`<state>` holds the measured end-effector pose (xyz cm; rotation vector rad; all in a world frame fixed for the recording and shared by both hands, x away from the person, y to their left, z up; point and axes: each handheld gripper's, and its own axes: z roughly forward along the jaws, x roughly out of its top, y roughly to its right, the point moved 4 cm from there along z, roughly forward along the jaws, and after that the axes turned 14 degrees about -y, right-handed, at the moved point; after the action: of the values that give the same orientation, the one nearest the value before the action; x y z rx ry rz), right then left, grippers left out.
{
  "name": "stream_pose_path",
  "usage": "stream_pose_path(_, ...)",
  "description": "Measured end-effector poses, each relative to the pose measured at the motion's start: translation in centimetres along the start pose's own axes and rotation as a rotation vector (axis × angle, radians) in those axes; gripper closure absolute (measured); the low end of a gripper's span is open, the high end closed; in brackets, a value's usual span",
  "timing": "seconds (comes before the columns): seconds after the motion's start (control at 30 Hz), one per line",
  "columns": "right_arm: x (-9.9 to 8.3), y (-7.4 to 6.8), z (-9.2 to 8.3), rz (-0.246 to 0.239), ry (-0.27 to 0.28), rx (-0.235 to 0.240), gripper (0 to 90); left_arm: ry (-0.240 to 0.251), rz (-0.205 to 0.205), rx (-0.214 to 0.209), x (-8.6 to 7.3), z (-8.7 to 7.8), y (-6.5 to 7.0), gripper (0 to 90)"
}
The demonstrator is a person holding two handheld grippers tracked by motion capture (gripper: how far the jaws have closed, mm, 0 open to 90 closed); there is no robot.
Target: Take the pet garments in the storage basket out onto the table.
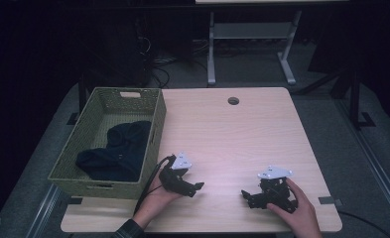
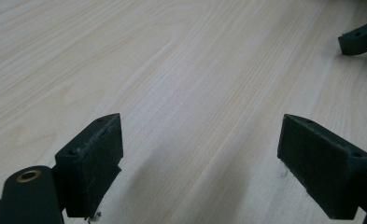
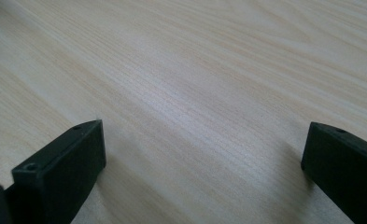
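A person's hands rest both grippers low on a light wooden table (image 1: 232, 134) near its front edge. My left gripper (image 1: 195, 189) lies right of a green woven basket (image 1: 155, 124) and points right; in the left gripper view its jaws (image 2: 200, 158) stand wide apart over bare wood. My right gripper (image 1: 246, 196) sits near the front right and points left; its jaws (image 3: 202, 168) are also spread with nothing between them. A tip of the right gripper's jaw (image 2: 361, 39) shows at the top right of the left gripper view. Dark cloth (image 1: 115, 151) lies inside the basket.
The basket stands at the table's left edge. A round cable hole (image 1: 233, 101) sits near the table's far edge. Beyond the table are a white desk frame (image 1: 252, 34) and cables on a dark floor.
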<state>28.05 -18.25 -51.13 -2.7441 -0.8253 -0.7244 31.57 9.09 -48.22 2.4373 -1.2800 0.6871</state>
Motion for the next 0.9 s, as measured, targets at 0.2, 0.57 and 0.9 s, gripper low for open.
stream_pose_path(0.2, 0.0, 0.0, 0.0, 0.0, 0.0, 0.0, 0.0, 0.008, 0.005, -0.004, 0.4, -0.3, 0.2, 13.7)
stream_pose_path(0.57, 0.0, 0.0, 0.0, -0.002, 0.0, 0.001, 0.0, 0.02, 0.002, 0.001, 1.2, -0.8, 0.1, 13.7)
stream_pose_path(0.9, 0.0, 0.0, 0.0, -0.003, 0.001, 0.001, 0.0, 0.028, 0.006, 0.012, 1.8, -1.3, -0.1, 13.7)
